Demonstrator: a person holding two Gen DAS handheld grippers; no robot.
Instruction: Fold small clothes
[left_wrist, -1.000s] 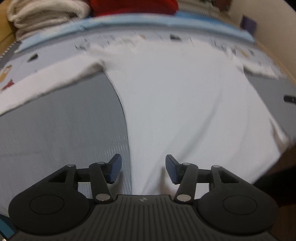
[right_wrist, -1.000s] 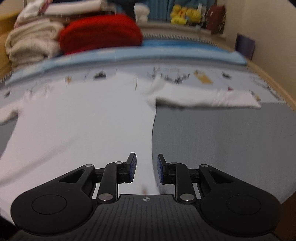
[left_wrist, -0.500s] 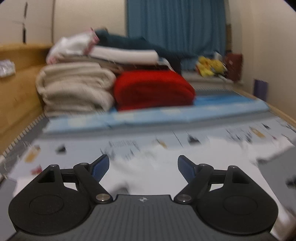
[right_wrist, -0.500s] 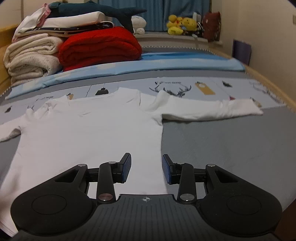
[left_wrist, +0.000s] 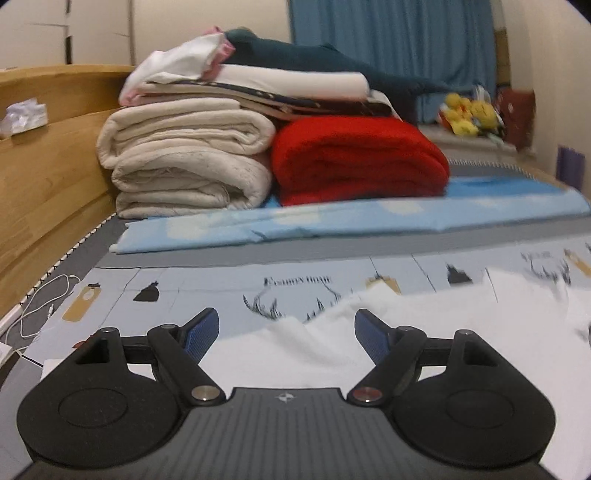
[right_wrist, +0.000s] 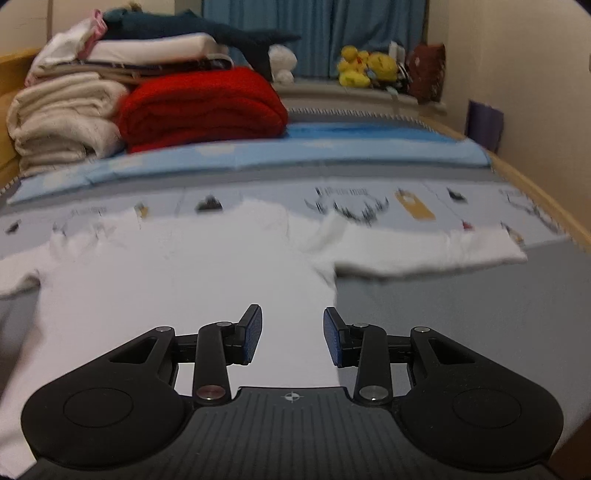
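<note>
White shirt spread flat on the bed, both my tools empty.

Beyond it sits the red blanket; my left gripper gapes wide over its shoulder edge, my right gripper parted above its side hem.

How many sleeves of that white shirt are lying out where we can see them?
2. In the right wrist view, the white shirt has one sleeve stretched out to the right and the other sleeve running off the left edge, its end hidden.
</note>
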